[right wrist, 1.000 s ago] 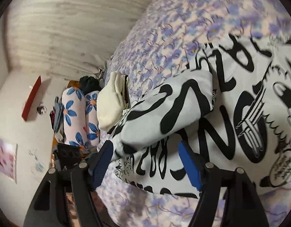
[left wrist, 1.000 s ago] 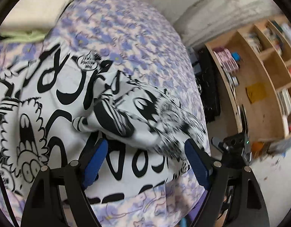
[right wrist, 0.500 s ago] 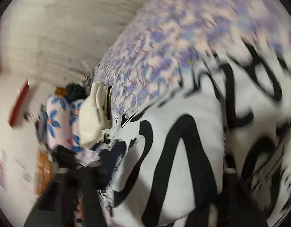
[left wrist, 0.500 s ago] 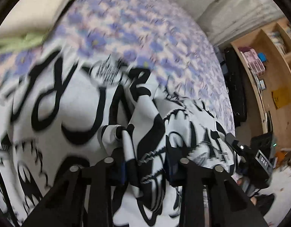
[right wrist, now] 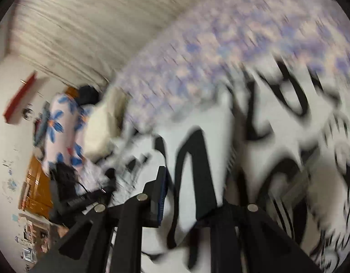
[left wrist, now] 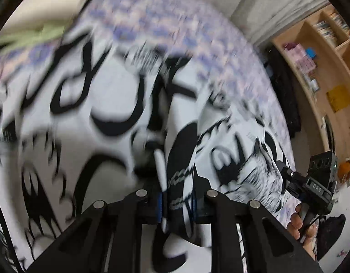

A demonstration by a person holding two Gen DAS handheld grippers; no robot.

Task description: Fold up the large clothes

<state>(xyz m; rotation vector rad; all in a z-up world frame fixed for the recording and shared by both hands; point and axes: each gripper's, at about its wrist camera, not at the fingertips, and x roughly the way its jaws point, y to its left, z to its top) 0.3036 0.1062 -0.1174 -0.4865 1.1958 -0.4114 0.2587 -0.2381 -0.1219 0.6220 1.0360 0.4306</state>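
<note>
The black-and-white shirt [left wrist: 88, 122] lies spread on the floral bed [left wrist: 165, 22], filling mid frame in both views. The left claw [left wrist: 177, 201] is closing, pinching a bunched fold, and the right claw [right wrist: 188, 195] likewise. Blur hides the shirt's long axis. Only the left view shows shelves [left wrist: 320, 68] at right and a hand [left wrist: 299, 224]. Only the right view shows a flowered pillow [right wrist: 61, 132] at left.

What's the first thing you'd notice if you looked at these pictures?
The big white shirt with wild black cartoon lettering, spread over the purple-flowered bedspread, fills both views. Each pair of tongs, left and right, is closing on a bunched fold of it near the bottom. A wooden bookshelf stands at the right of the left view.
</note>
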